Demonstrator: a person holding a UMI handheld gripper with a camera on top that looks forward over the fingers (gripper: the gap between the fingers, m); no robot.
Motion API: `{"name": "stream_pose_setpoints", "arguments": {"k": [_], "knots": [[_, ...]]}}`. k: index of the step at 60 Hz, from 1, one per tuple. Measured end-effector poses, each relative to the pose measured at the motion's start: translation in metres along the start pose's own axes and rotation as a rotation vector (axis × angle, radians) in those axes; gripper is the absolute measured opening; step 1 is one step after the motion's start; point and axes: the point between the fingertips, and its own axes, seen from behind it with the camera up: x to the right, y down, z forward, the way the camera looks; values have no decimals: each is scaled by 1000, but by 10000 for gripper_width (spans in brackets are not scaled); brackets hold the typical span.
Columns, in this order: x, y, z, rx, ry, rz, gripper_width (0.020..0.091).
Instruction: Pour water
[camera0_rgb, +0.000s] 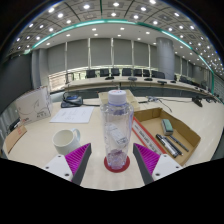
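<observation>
A clear plastic water bottle (117, 128) with a white cap stands upright on a red coaster (117, 165) on the pale table. It stands between my gripper's (113, 163) two fingers, with a gap on each side. The magenta pads (78, 158) flank its base without touching it, so the gripper is open. A white mug (67, 140) with a pink inside stands to the left of the bottle, just beyond the left finger.
An open cardboard box (160, 128) with pens and tools lies right of the bottle. A brown box (118, 98) stands behind it. Papers (72, 114), a white box (32, 105) and a dark device (71, 99) lie on the left. Office chairs (120, 73) line the far side.
</observation>
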Motion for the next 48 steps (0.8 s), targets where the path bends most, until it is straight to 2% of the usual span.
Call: {"name": "stream_pose_setpoints", "arguments": {"k": [26, 37, 48], "knots": [[-131, -8, -179, -126, 52, -4, 858], [-180, -4, -235, -126, 74, -50, 857], [-202, 8, -258, -144, 72, -66, 856]]}}
